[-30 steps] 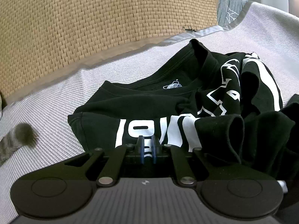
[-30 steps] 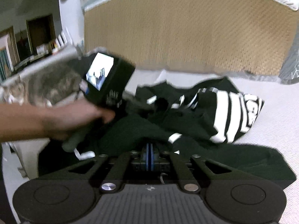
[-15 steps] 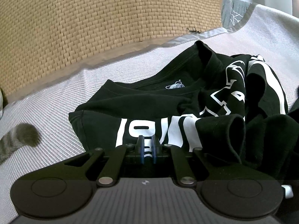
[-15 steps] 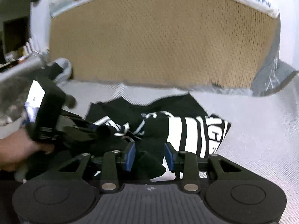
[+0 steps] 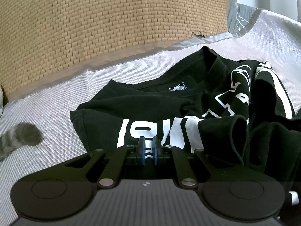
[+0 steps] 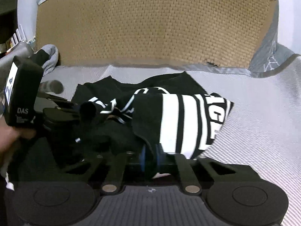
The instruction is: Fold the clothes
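A black T-shirt [image 5: 150, 105] with white lettering lies crumpled on a light woven bedcover [image 5: 56, 101]. Its collar points toward the headboard. My left gripper [image 5: 148, 147] sits at the shirt's near left edge, its blue pads close together with printed fabric between them. In the right wrist view the shirt [image 6: 188, 120] shows a folded-over part with white stripes. My right gripper [image 6: 150, 155] is shut on a black fold of it. The left gripper [image 6: 62, 111], held by a hand [image 6: 7, 139], appears at that view's left edge.
A tan woven headboard [image 5: 112, 24] rises behind the bed. A grey furry cat's tail [image 5: 20, 139] lies on the cover left of the shirt, also seen as the tail tip [image 6: 52, 86]. A grey pillow corner [image 6: 269, 60] sits at the back right.
My right gripper swung right across the shirt, opened, then shut on a black fold near the striped part. The left gripper stayed put; the cat's tail shifted slightly.
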A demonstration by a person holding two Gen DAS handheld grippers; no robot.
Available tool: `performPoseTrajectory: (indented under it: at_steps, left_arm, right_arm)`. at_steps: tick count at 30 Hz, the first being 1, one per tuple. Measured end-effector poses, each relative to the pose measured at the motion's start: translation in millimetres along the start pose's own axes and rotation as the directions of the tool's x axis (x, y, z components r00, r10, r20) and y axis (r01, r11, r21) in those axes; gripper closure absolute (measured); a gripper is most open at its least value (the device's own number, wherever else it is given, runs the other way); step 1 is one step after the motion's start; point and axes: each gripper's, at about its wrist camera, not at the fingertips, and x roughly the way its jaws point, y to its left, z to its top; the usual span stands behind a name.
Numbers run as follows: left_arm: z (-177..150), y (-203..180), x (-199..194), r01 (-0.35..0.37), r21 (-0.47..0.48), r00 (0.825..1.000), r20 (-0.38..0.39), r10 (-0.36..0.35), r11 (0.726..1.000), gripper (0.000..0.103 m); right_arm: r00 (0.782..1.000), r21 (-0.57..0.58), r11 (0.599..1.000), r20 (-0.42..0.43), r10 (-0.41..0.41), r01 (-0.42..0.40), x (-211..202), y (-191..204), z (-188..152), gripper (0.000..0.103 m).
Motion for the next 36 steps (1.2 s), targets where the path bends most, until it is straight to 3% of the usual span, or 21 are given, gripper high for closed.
performPoseTrajectory:
  at_steps: [10, 19, 21, 23, 26, 31, 36]
  left_arm:
    - [1, -1, -1, -0.011, -0.008, 1.0, -0.004, 0.011, 1.0, 0.093]
    - [2, 2, -6, -0.004, -0.007, 1.0, -0.017, 0.004, 1.0, 0.09]
    - [3, 7, -11, 0.003, -0.026, 1.0, -0.028, -0.003, 1.0, 0.083]
    - [2, 12, -17, 0.01, -0.047, 0.999, -0.037, -0.012, 0.999, 0.066]
    - [-3, 17, -35, 0.034, -0.06, 0.999, -0.016, -0.035, 0.998, 0.052]
    - [-10, 22, -64, 0.081, -0.07, 0.997, 0.026, -0.079, 0.994, 0.049]
    - [-7, 23, -83, 0.198, -0.114, 0.979, 0.063, -0.192, 0.974, 0.037]
  right_arm:
    - [0.982, 0.117, 0.982, 0.092, -0.162, 0.151, -31, -34, -5, 0.101]
    - [0.971, 0.195, 0.961, 0.095, -0.218, 0.197, -33, -55, -18, 0.101]
    - [0.973, 0.219, 0.957, 0.088, -0.213, 0.19, -31, -59, -24, 0.101]
    - [0.974, 0.233, 0.955, 0.086, -0.209, 0.184, -28, -62, -31, 0.101]
    - [0.978, 0.269, 0.949, 0.079, -0.191, 0.163, -25, -67, -38, 0.1]
    - [0.976, 0.225, 0.956, 0.065, -0.206, 0.187, -18, -58, -39, 0.1]
    - [0.974, 0.21, 0.957, 0.063, -0.216, 0.199, -13, -53, -40, 0.1]
